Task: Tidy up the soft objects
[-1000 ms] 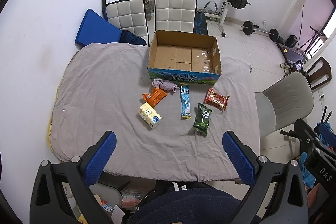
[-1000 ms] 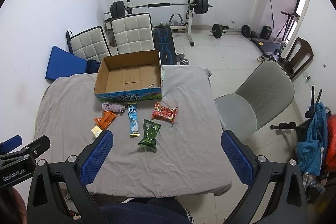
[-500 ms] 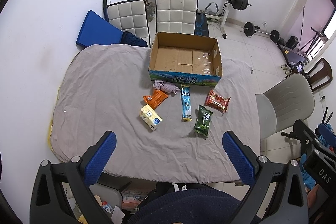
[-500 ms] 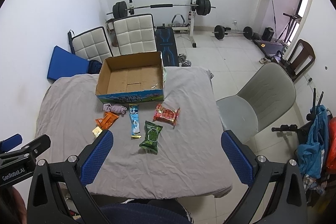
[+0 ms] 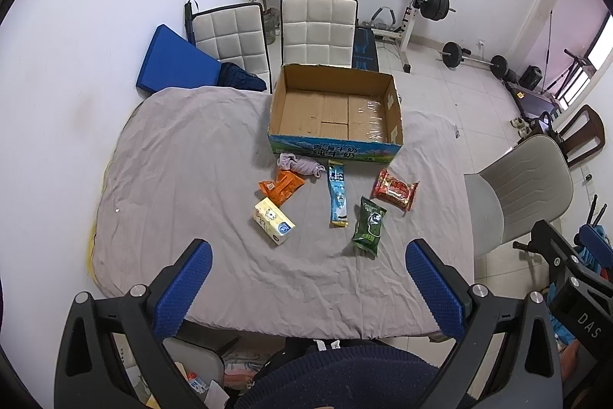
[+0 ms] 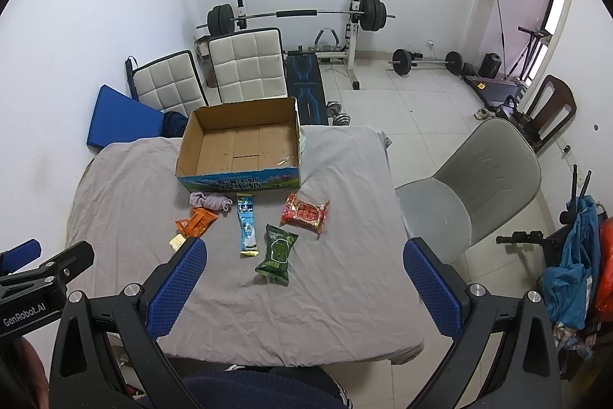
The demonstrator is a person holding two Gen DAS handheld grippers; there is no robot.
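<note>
Both held high above the bench (image 5: 184, 156), surveying. Left gripper (image 5: 306, 278) and right gripper (image 6: 302, 278) spread wide, empty. Soft items — lilac cloth (image 5: 300, 164), snack packets (image 5: 369, 223), tissue pack (image 5: 274, 221) — lie just before the empty cardboard box (image 5: 337, 110), probably their destination.

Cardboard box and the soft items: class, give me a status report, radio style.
Left hand-held gripper open, empty; right hand-held gripper open, empty. Cardboard box empty; six items lie on the grey cloth in front of it. Nothing blocking the box.
</note>
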